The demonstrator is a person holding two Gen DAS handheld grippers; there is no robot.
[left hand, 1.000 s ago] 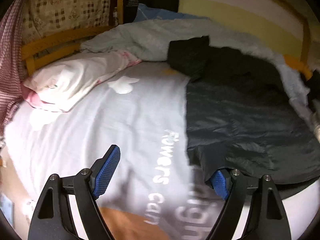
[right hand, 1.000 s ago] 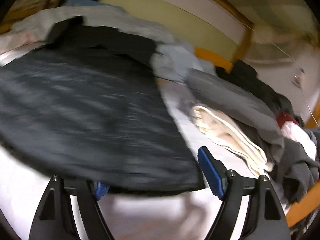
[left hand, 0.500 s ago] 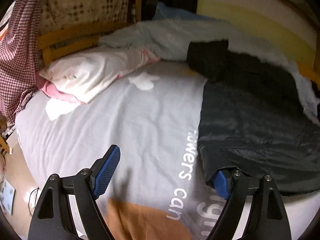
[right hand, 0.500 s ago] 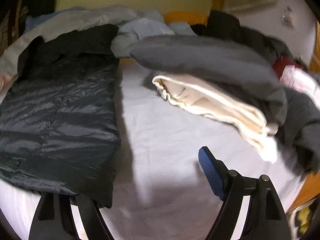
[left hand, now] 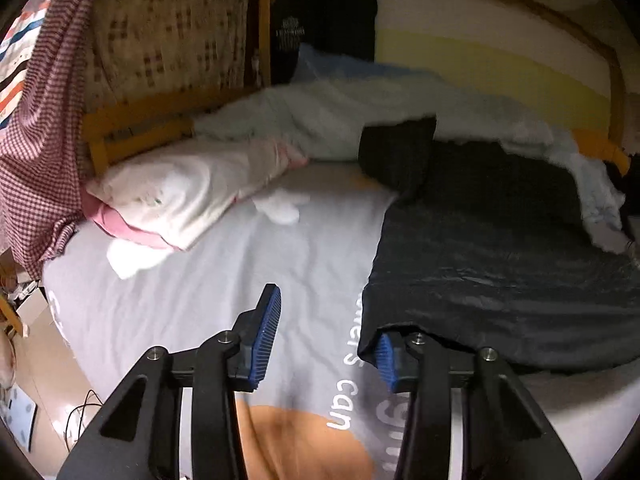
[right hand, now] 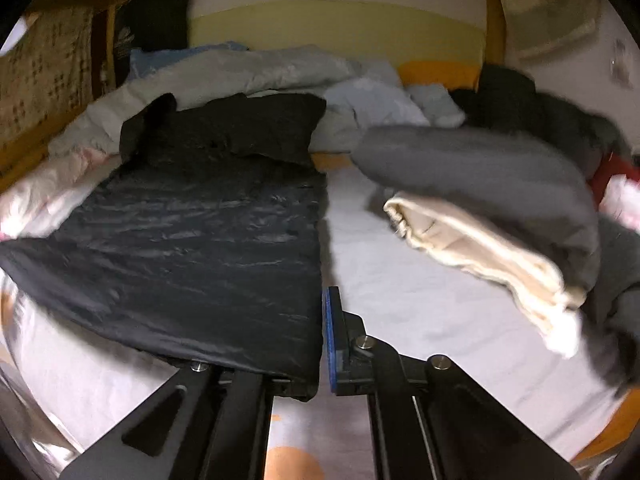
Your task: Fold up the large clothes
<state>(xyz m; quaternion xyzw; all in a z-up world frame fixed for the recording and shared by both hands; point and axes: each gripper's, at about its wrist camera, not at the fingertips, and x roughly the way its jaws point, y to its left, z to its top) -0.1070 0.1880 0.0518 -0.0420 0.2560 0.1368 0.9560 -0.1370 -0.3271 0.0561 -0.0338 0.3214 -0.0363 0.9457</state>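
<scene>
The right gripper (right hand: 324,340) has its jaws clamped on the near right corner of the jacket (right hand: 192,240), the hem draped over its left finger and pinched against the blue pad. The left gripper (left hand: 324,344) is closing, its jaws still apart; the jacket's near left corner lies over the right finger, and whether cloth sits between the pads cannot be told. The single dark, shiny quilted jacket lies flat on the bed (left hand: 224,264), collar end far from the grippers. It looks light, soft and puffy, with a slick shell likely to slip from a shallow pinch, so a deep bite on the hem corners seems the best hold. Also counted: one pillow (left hand: 180,196) at the left, one bunched duvet (right hand: 240,72) behind, and one pile (right hand: 500,208) of other clothes at the right.
</scene>
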